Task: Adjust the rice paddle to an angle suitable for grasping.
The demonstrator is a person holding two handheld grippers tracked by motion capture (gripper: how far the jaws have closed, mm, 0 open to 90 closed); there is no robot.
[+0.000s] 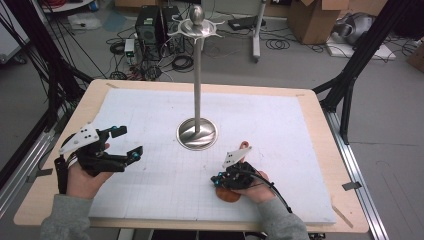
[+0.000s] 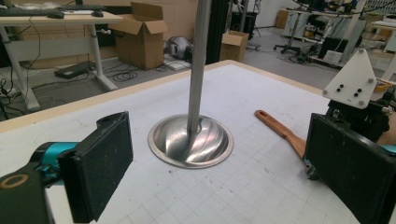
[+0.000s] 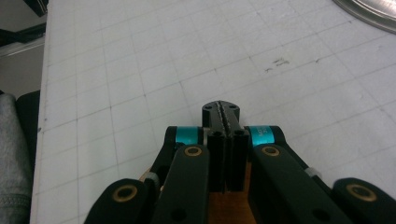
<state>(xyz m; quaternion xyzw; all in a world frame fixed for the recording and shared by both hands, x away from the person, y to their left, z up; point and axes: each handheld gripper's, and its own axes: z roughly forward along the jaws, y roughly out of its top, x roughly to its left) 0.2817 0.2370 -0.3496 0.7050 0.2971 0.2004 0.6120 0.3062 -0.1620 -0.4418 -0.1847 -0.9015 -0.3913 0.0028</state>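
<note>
A wooden spatula lies on the white gridded mat right of centre, its handle end (image 1: 244, 146) pointing at the stand and its round blade (image 1: 229, 195) near the front edge. My right gripper (image 1: 220, 181) rests low over the spatula's middle, jaws pointing left. In the right gripper view its pads (image 3: 221, 109) are pressed together with nothing visible between them, and brown wood (image 3: 231, 205) shows underneath. My left gripper (image 1: 127, 142) hovers at the left of the mat, wide open and empty. The left gripper view shows its jaws framing the spatula handle (image 2: 280, 130).
A tall metal stand rises from a round base (image 1: 197, 134) at the mat's middle; its hook ring (image 1: 196, 27) is at the top. The base (image 2: 190, 140) sits just ahead of my left gripper. The mat (image 1: 150, 110) covers a wooden table (image 1: 320, 130). Cables and boxes lie on the floor behind.
</note>
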